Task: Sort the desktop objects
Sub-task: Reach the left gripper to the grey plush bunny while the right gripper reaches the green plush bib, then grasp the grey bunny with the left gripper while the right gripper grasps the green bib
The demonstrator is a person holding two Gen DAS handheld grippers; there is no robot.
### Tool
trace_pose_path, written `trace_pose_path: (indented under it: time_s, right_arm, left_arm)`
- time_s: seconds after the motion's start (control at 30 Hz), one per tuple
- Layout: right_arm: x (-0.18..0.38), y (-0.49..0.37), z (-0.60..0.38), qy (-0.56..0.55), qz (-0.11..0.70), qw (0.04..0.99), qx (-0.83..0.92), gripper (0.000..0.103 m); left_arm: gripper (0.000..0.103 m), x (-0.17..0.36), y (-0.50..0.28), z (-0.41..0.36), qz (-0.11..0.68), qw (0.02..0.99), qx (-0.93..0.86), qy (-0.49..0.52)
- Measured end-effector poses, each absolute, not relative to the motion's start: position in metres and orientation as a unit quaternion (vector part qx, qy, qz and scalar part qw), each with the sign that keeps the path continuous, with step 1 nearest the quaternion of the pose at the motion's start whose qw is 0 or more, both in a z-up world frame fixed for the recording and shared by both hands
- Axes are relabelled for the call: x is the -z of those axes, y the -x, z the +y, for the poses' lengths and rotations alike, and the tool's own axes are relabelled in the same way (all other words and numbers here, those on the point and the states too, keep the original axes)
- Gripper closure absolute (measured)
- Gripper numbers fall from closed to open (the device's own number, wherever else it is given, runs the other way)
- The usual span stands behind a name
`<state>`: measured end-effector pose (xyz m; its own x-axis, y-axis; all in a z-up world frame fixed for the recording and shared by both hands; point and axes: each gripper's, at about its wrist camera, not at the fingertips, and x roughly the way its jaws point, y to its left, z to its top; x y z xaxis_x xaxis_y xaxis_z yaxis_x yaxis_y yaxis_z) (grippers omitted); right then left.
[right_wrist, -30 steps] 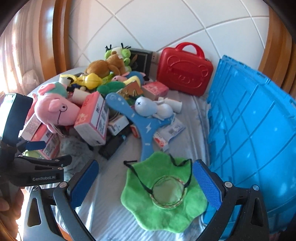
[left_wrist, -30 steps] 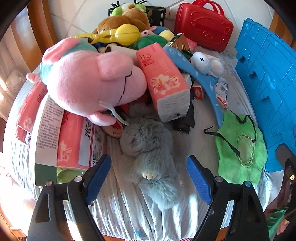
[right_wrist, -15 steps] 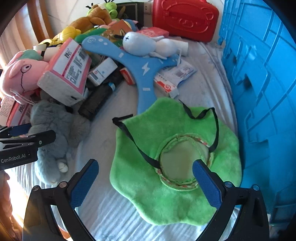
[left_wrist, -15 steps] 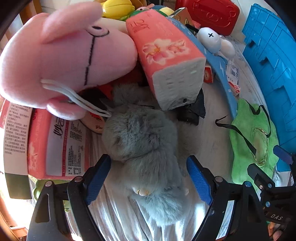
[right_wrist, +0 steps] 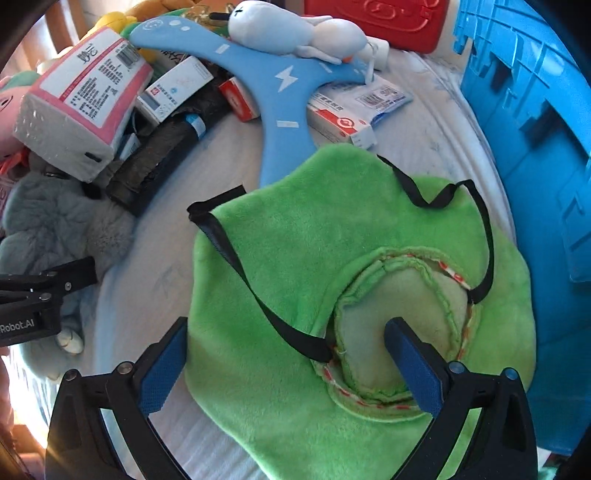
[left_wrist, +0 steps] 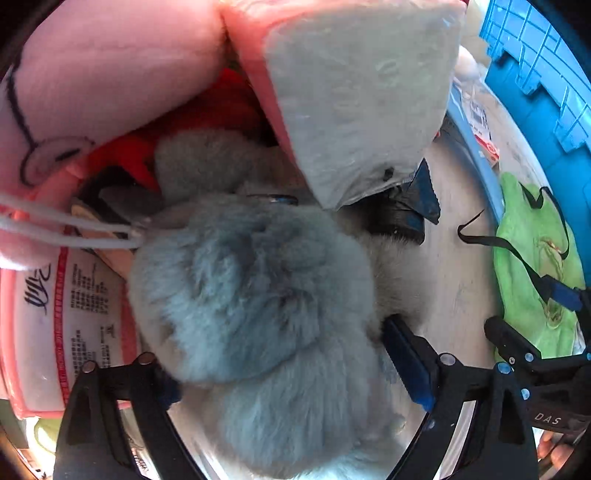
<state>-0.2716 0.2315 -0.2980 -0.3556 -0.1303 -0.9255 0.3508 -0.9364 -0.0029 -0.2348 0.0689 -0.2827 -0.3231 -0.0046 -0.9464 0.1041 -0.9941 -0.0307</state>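
Straddling the grey plush toy (left_wrist: pixel 258 295), the left gripper (left_wrist: pixel 280 365) has just been opening for clearance; the right gripper (right_wrist: pixel 288 354), spread, brackets the green plush hat (right_wrist: pixel 332 266).

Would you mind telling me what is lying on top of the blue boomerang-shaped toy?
A white plush figure with a small cross mark lies across the blue boomerang-shaped toy at its bend. The toy's lower end runs under the green plush hat, so its tip is hidden.

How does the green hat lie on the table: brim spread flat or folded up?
Spread flat: the green hat lies opening-up, brim fanned out, black strap draped across it.
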Motion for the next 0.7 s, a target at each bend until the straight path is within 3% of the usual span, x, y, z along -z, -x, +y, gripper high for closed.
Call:
trace_pose_path:
  time_s: [0.2, 0.27, 0.33, 0.4, 0.5, 0.63, 0.7]
  right_arm:
    - [0.299, 0.270, 0.234, -0.545, 0.099, 0.145, 0.820, 0.000]
    - [0.298, 0.270, 0.234, -0.546, 0.102, 0.144, 0.819, 0.001]
    - [0.296, 0.270, 0.236, -0.546, 0.101, 0.141, 0.819, 0.008]
    - [0.292, 0.269, 0.240, -0.542, 0.099, 0.138, 0.823, 0.025]
    - [0.288, 0.272, 0.247, -0.535, 0.090, 0.125, 0.830, 0.050]
    - [0.290, 0.275, 0.244, -0.531, 0.094, 0.125, 0.833, 0.053]
    - [0.288, 0.277, 0.244, -0.527, 0.100, 0.125, 0.835, 0.065]
  left_arm:
    - [0.009, 0.284, 0.232, 0.069, 0.049, 0.042, 0.813, -0.578]
    - [0.015, 0.283, 0.230, 0.070, 0.053, 0.046, 0.814, -0.576]
    - [0.039, 0.278, 0.227, 0.072, 0.053, 0.049, 0.817, -0.572]
    - [0.058, 0.275, 0.223, 0.076, 0.048, 0.042, 0.821, -0.568]
    - [0.060, 0.276, 0.221, 0.083, 0.036, 0.028, 0.822, -0.567]
    - [0.060, 0.277, 0.225, 0.078, 0.045, 0.031, 0.823, -0.565]
    - [0.061, 0.274, 0.227, 0.079, 0.042, 0.027, 0.823, -0.565]
